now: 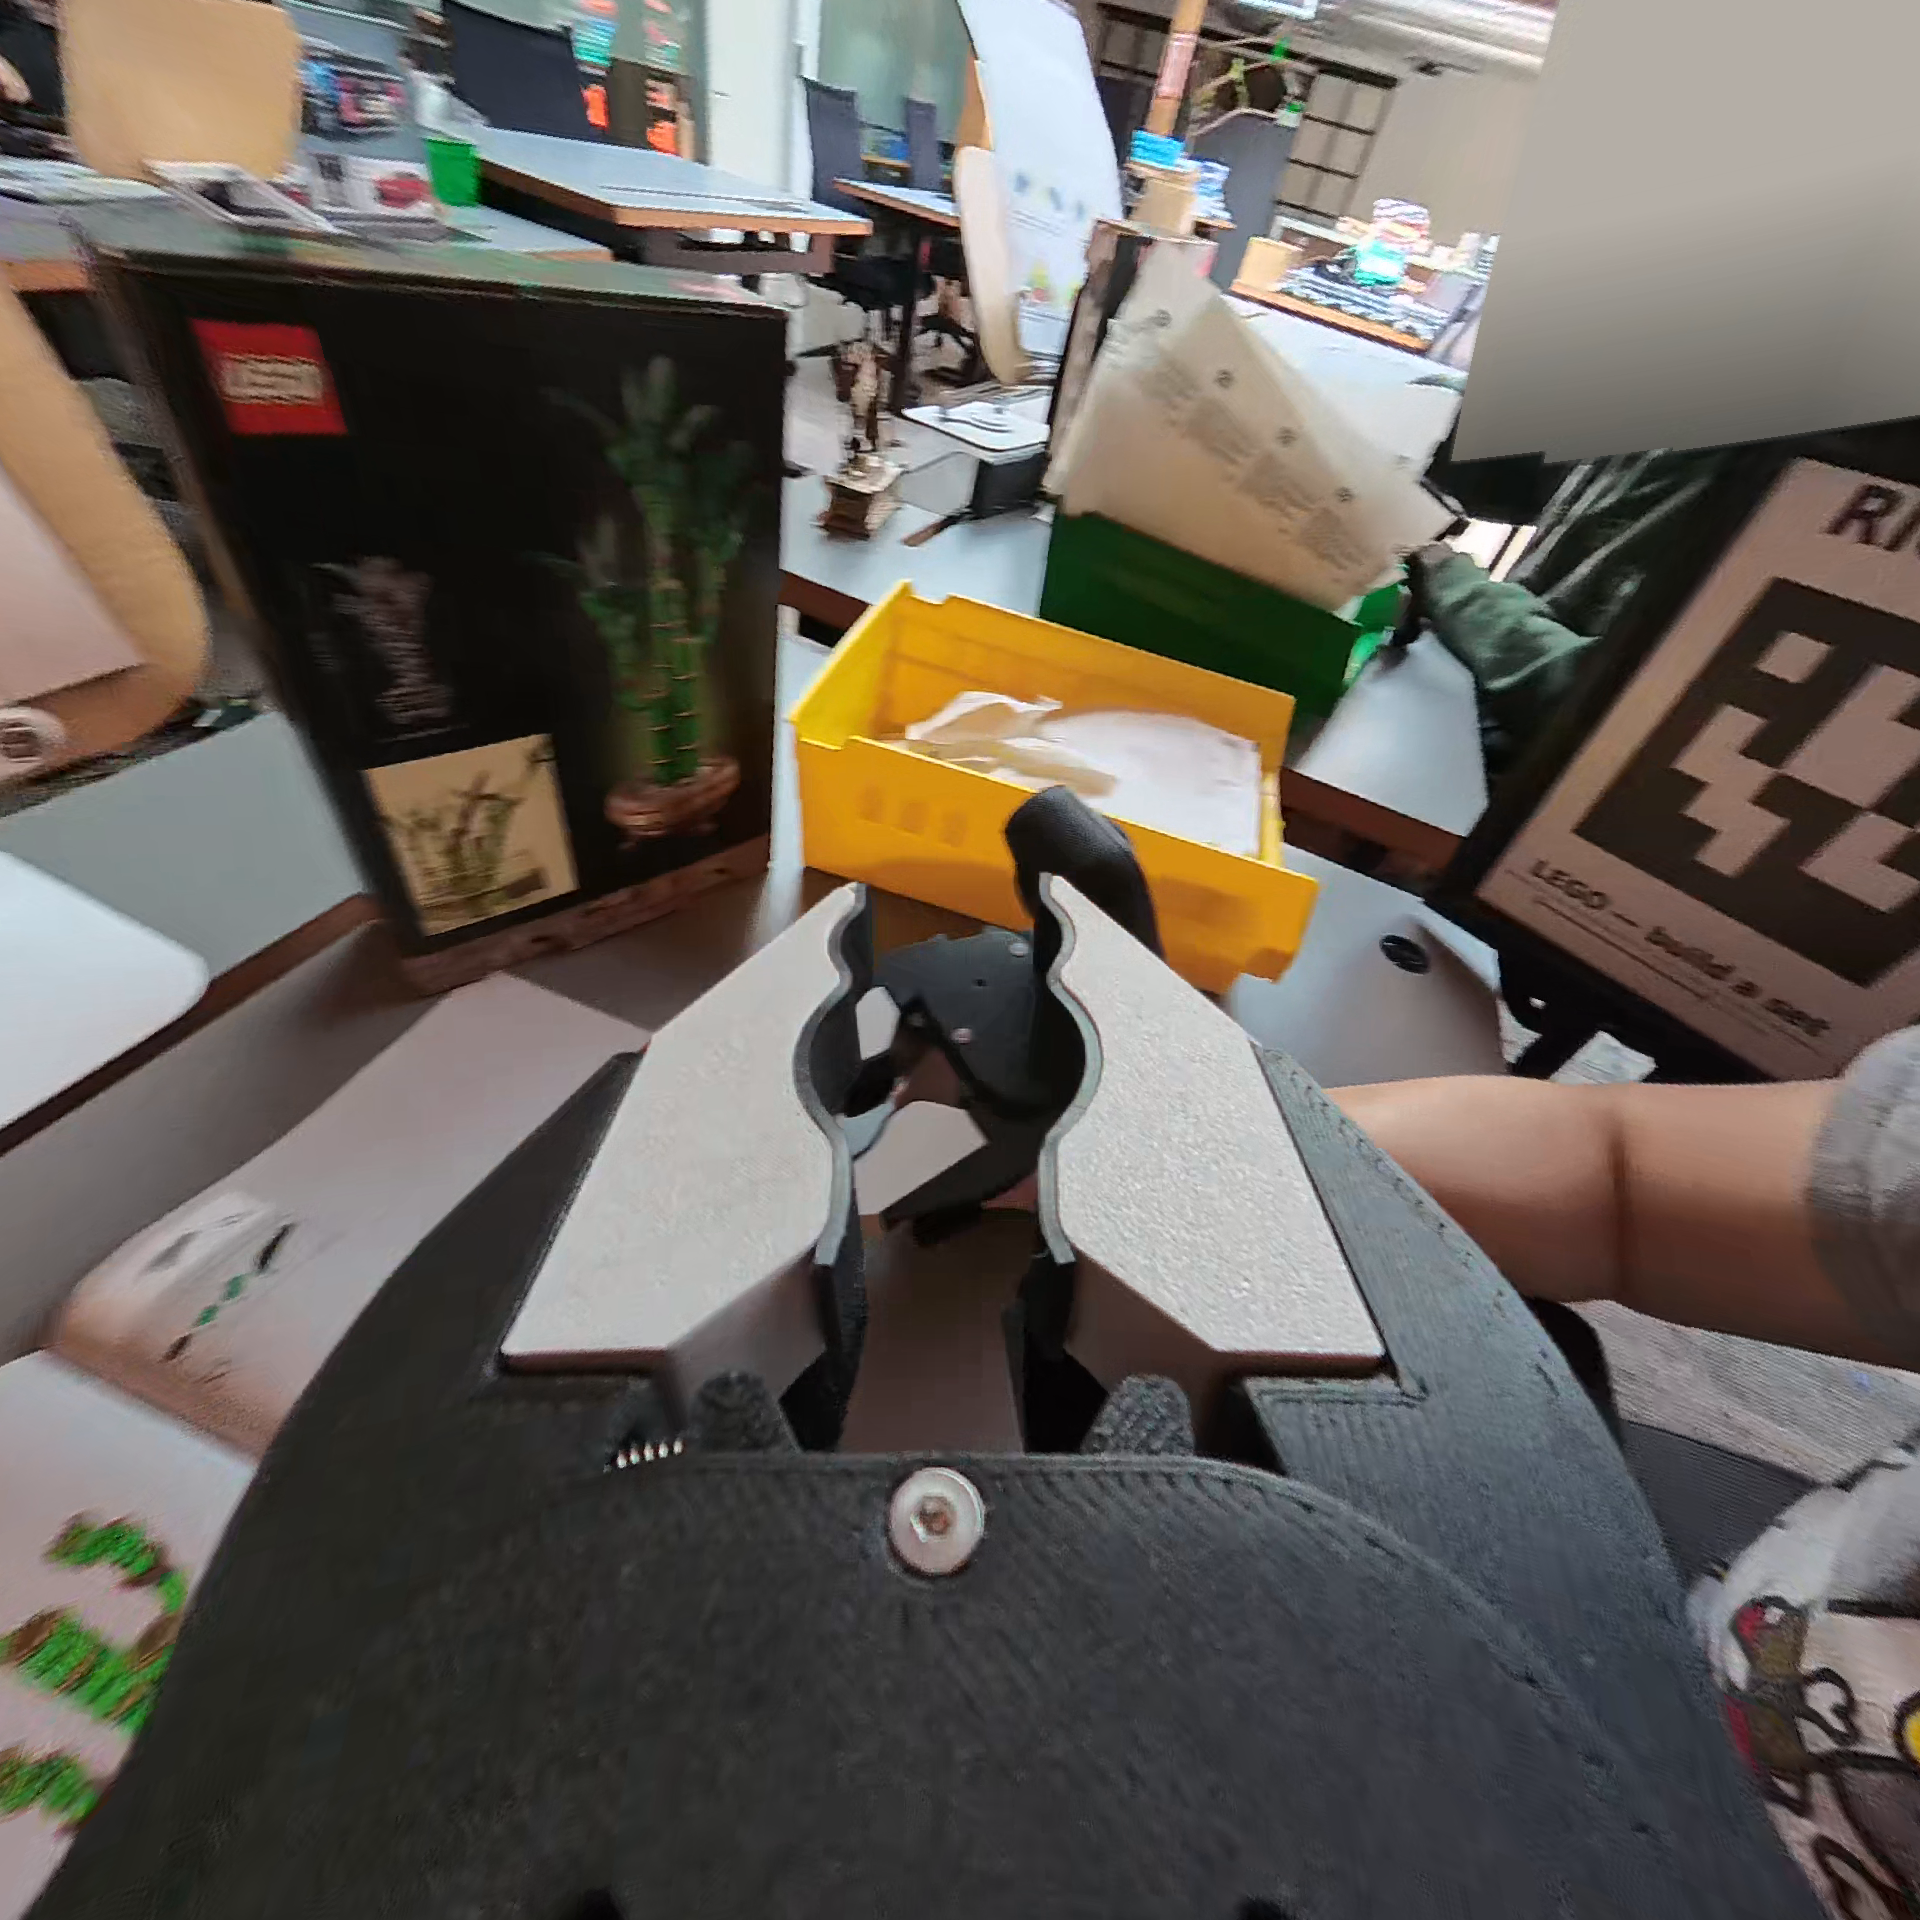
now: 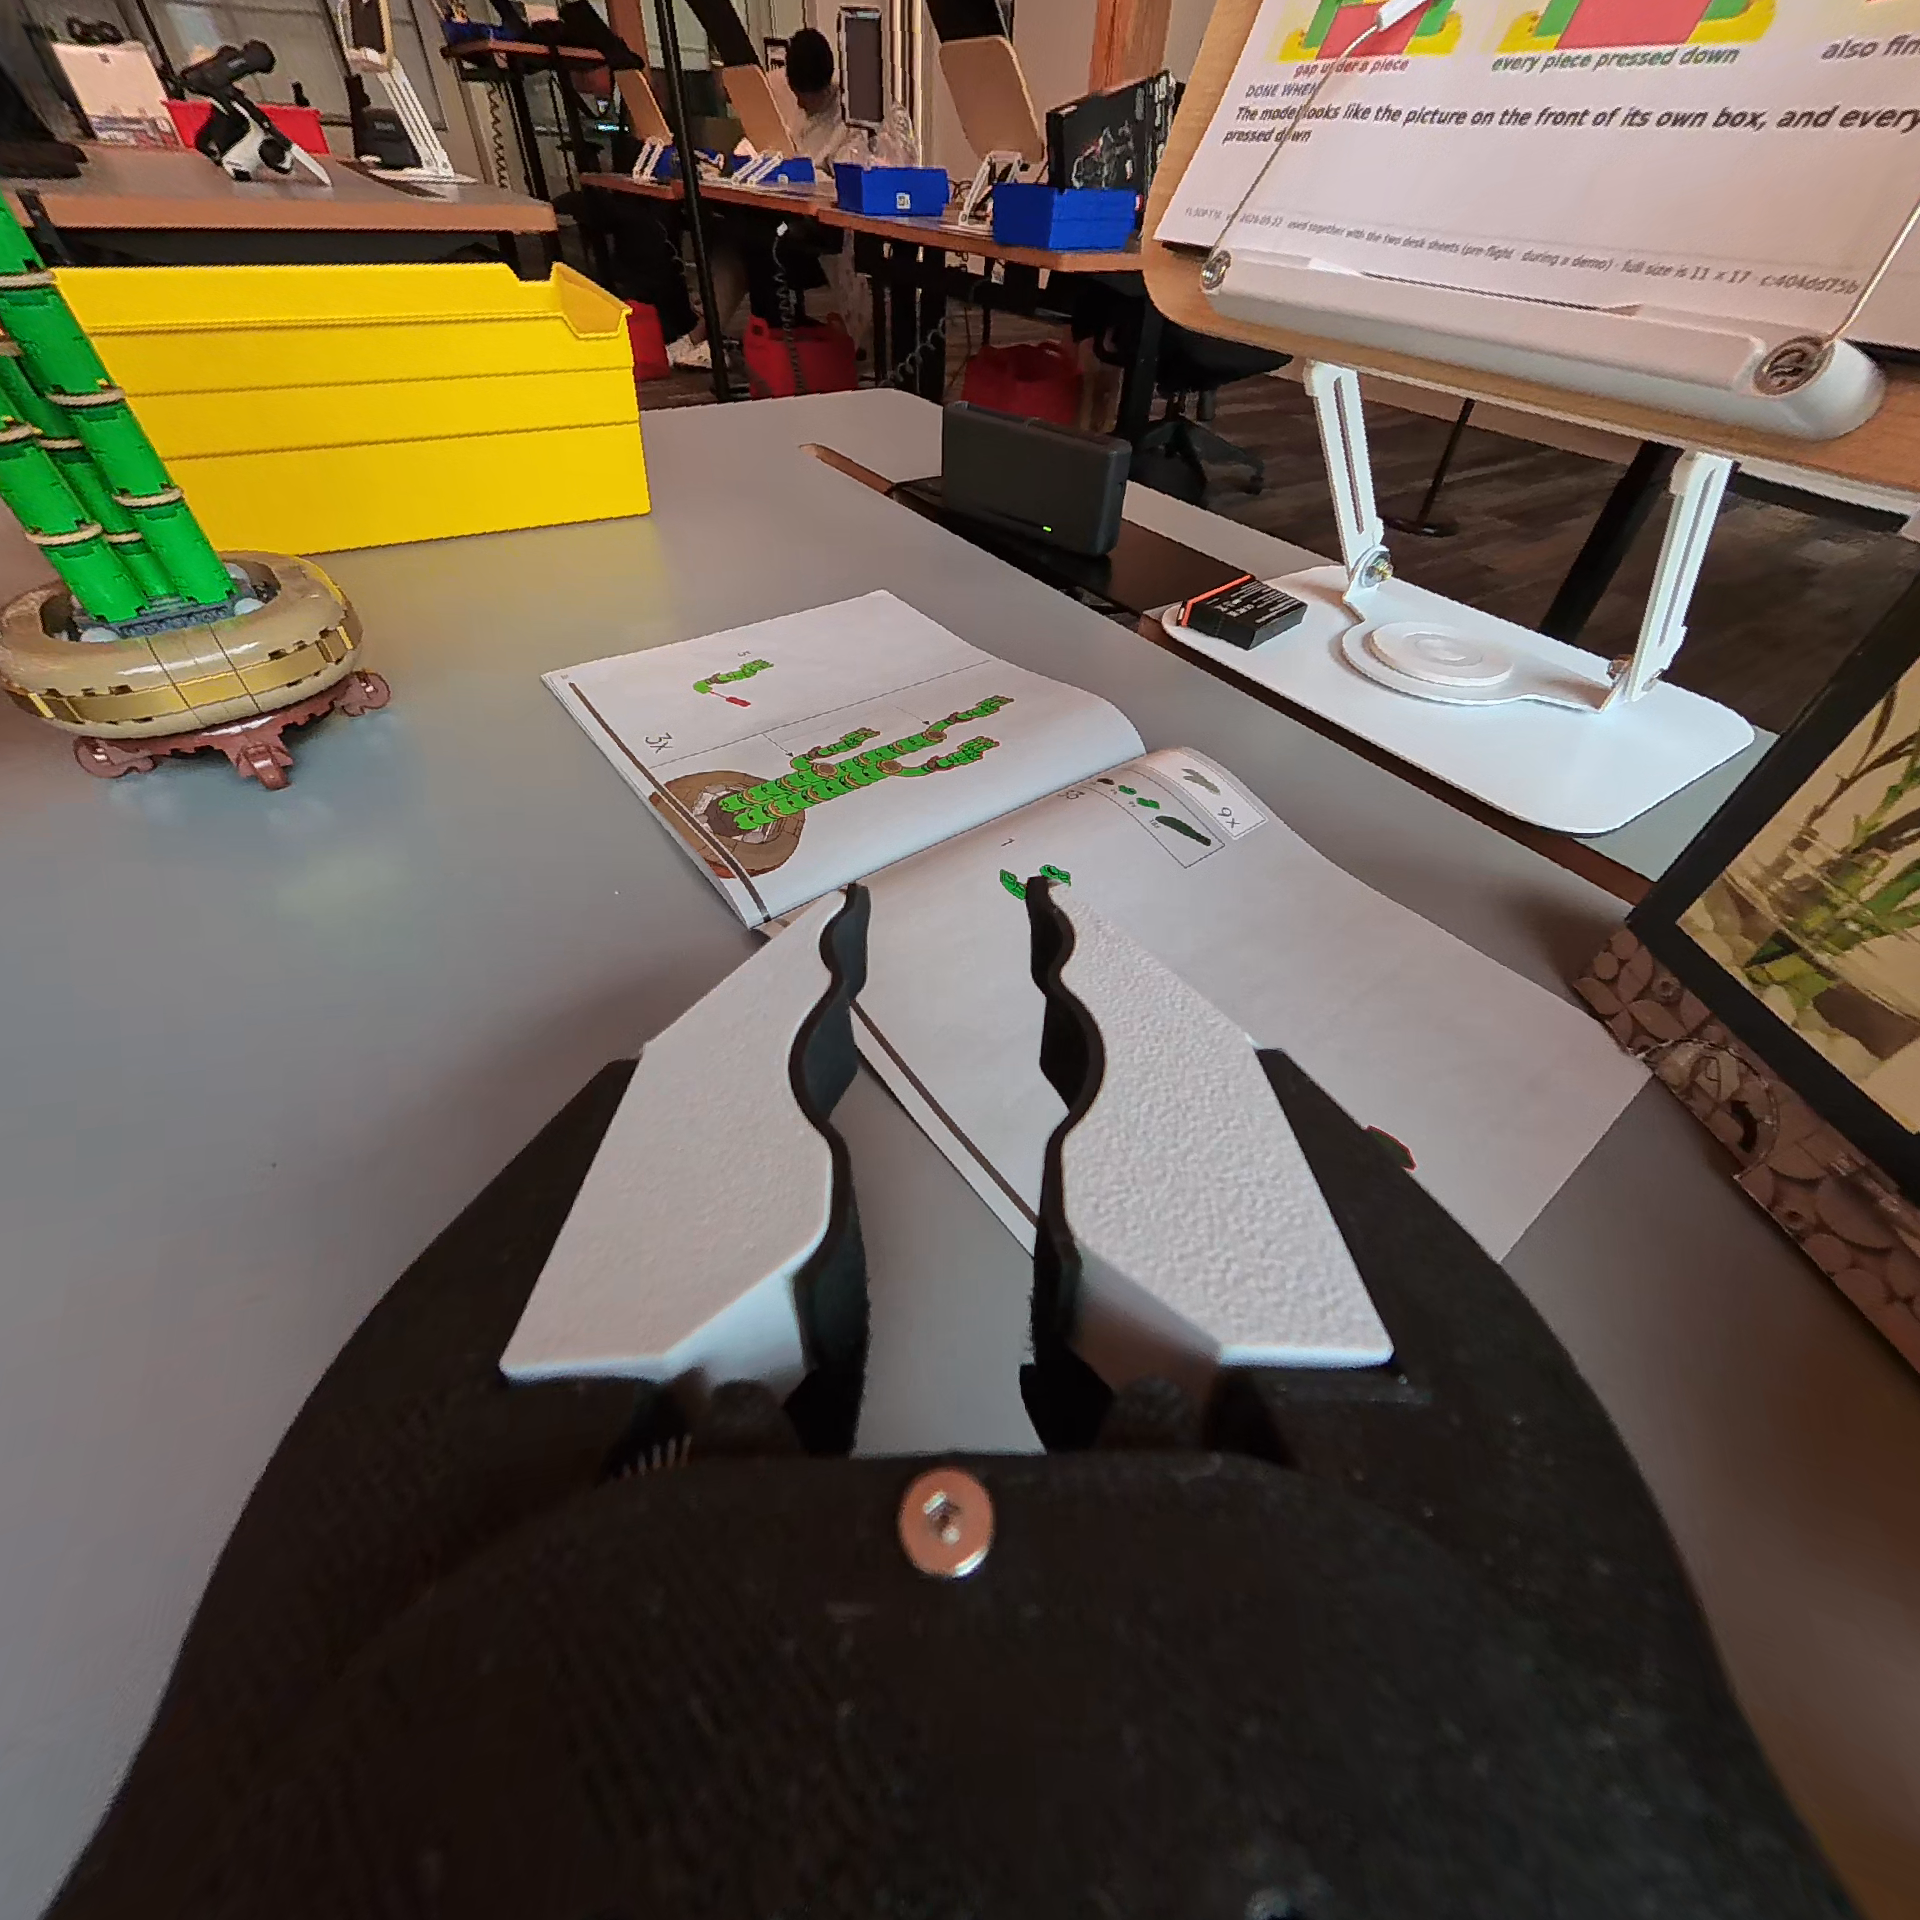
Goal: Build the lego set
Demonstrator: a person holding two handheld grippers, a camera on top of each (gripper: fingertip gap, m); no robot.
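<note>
Your grey worktop carries everything, so start from it. The black set box stands upright at the far left in the left wrist view, with a yellow tray of crumpled white bags just beside it. In the right wrist view a stack of yellow bins sits behind the plant model: green stalks rise from a tan pot on a brown stand, well left of your right gripper.

The open instruction booklet lies flat just ahead of your right gripper, whose jaws stand apart and hold nothing. Your left gripper is also parted and grips nothing; it hangs in the air with the other gripper's black body showing through the gap, and your forearm crosses behind it.

You seem to be between placements, reading the page for small leaf sprigs. No loose piece is visible on the worktop, so your next move likely calls for reaching toward the tray or bins, picking the small green parts shown, and keeping the pot steady when you press them on.
</note>
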